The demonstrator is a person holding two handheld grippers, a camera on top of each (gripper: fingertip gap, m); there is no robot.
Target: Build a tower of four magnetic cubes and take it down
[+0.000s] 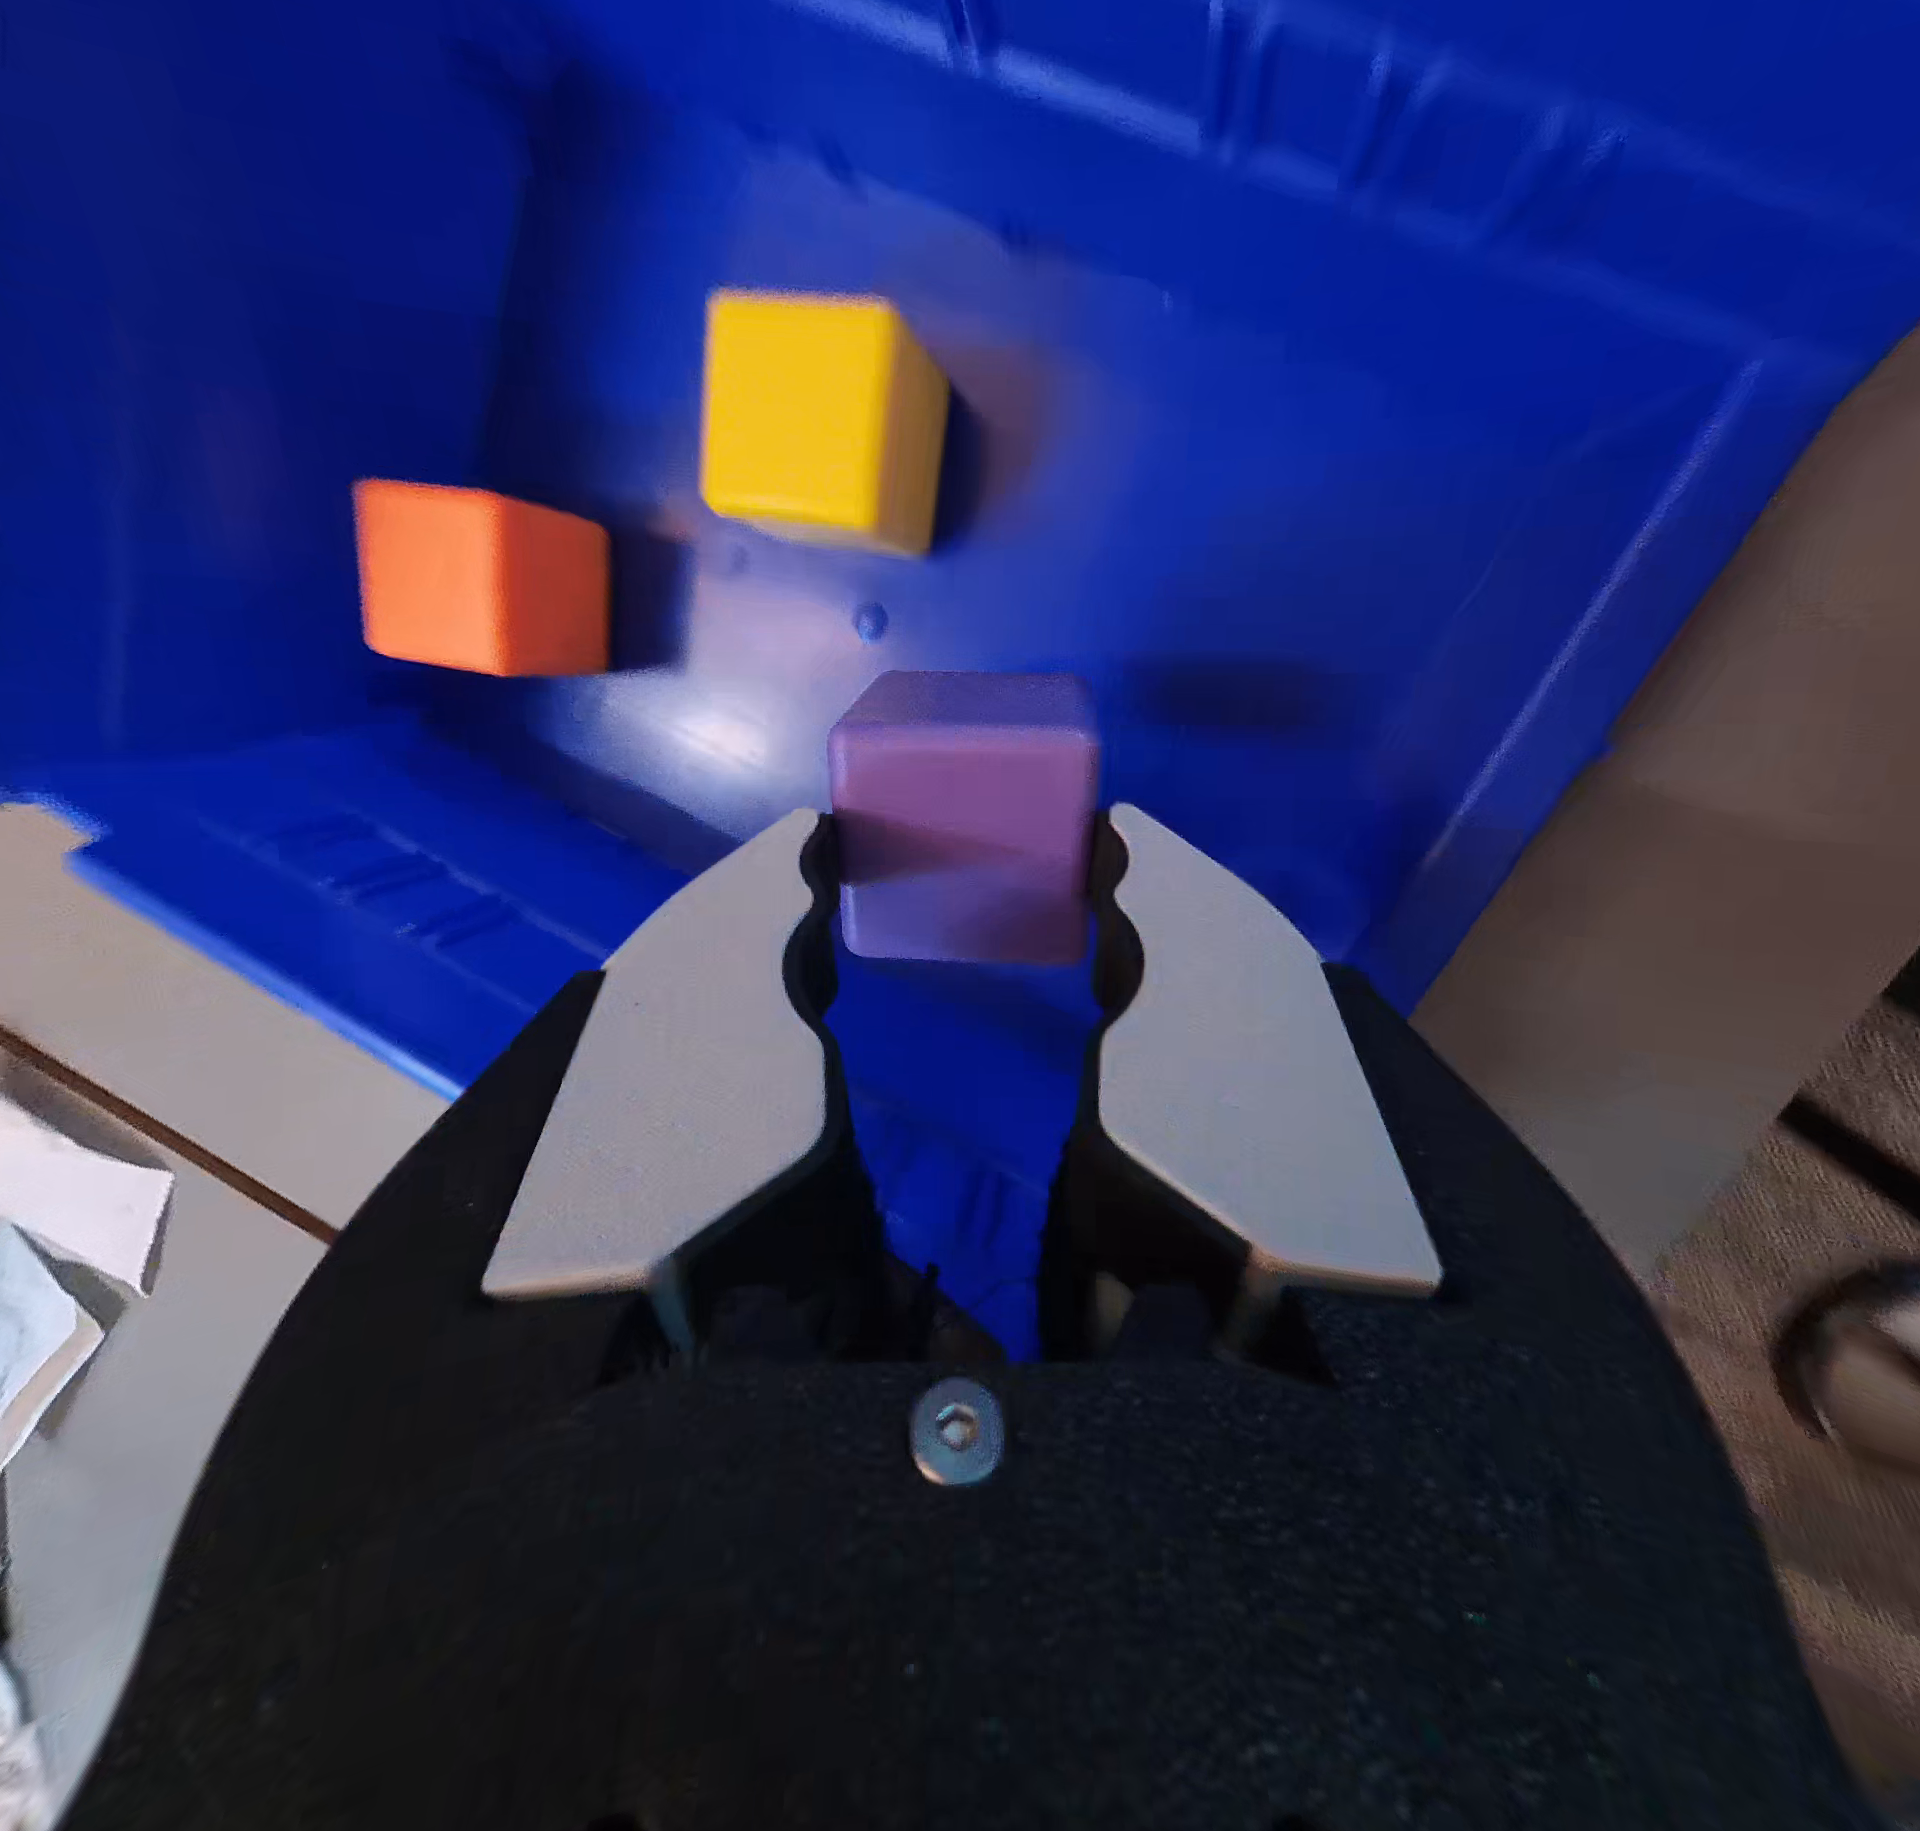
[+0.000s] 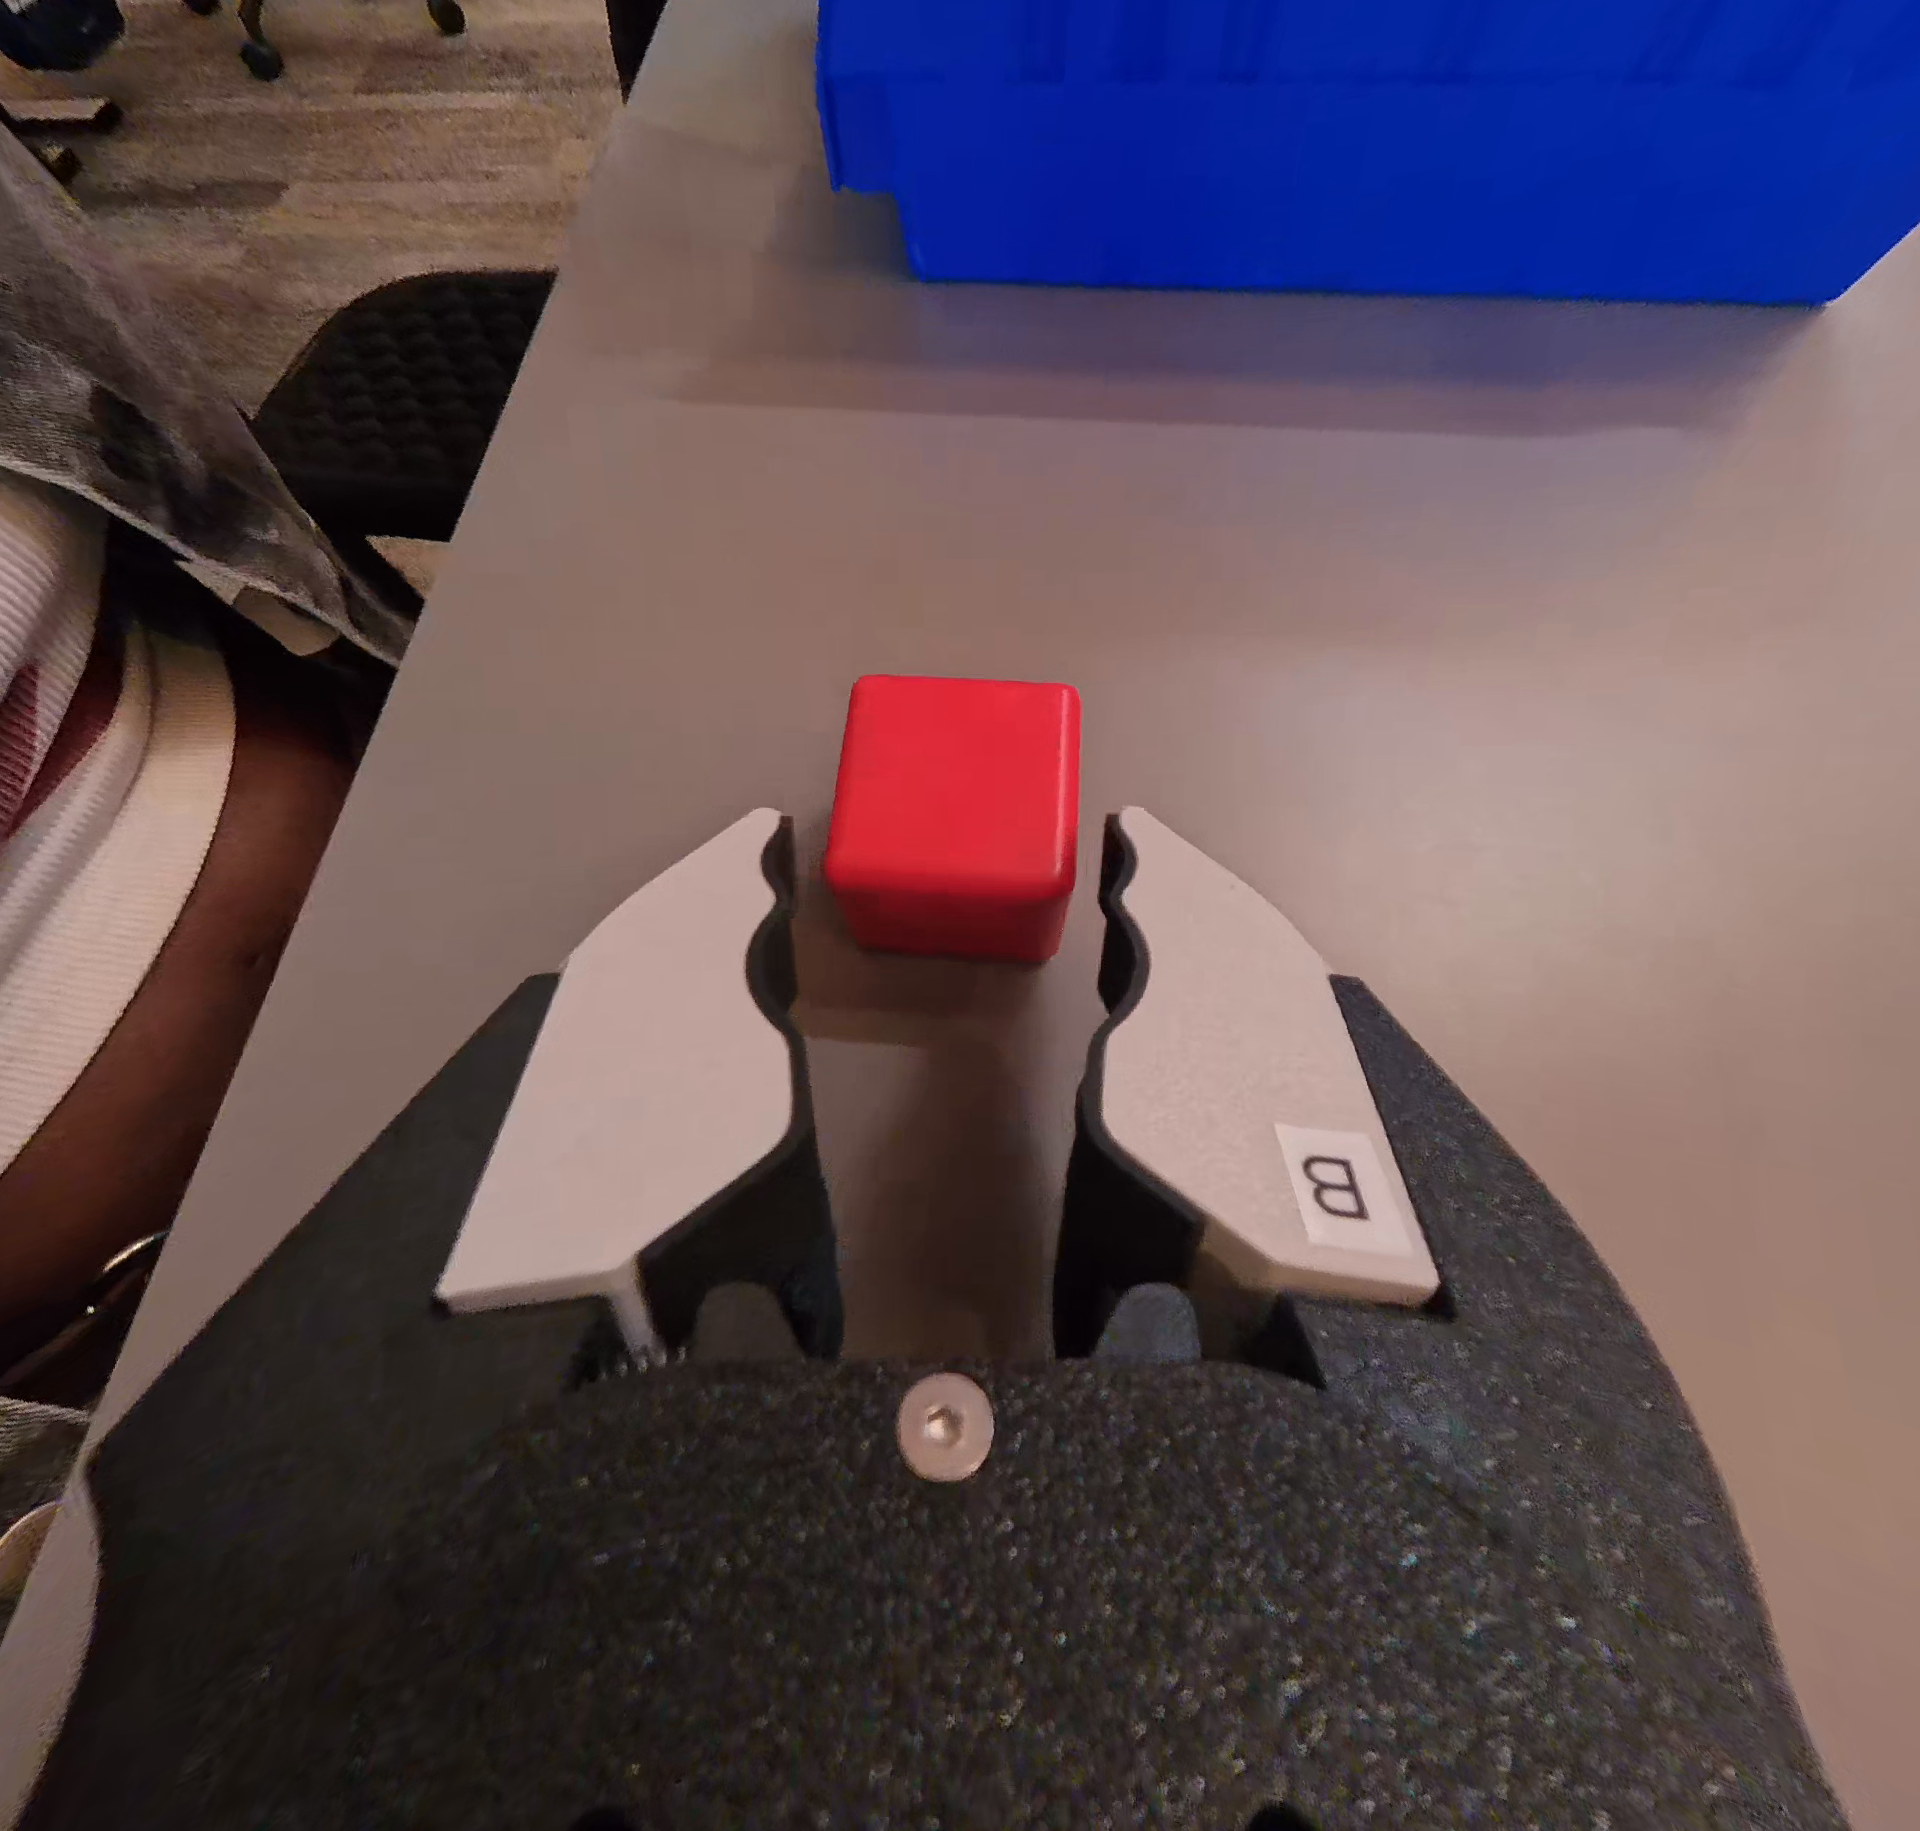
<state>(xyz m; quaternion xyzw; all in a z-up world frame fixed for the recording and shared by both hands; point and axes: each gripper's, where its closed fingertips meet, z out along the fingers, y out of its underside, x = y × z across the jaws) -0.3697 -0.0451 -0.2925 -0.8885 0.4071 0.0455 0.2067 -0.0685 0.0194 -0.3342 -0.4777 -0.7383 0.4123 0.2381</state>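
Observation:
In the left wrist view my left gripper (image 1: 961, 846) is shut on a purple cube (image 1: 966, 815), both pads pressed on its sides, held above the inside of a blue bin (image 1: 1351, 555). An orange cube (image 1: 483, 576) and a yellow cube (image 1: 821, 420) lie on the bin floor beyond it. In the right wrist view a red cube (image 2: 951, 815) stands on the grey table (image 2: 1351, 690). My right gripper (image 2: 948, 846) is open around the red cube, with a small gap between each pad and the cube.
The blue bin (image 2: 1351, 98) stands at the far side of the table in the right wrist view. The table's left edge (image 2: 499, 493) runs close by, with a black chair (image 2: 405, 389) and a person's clothing beyond it. Paper lies at the left in the left wrist view (image 1: 62, 1262).

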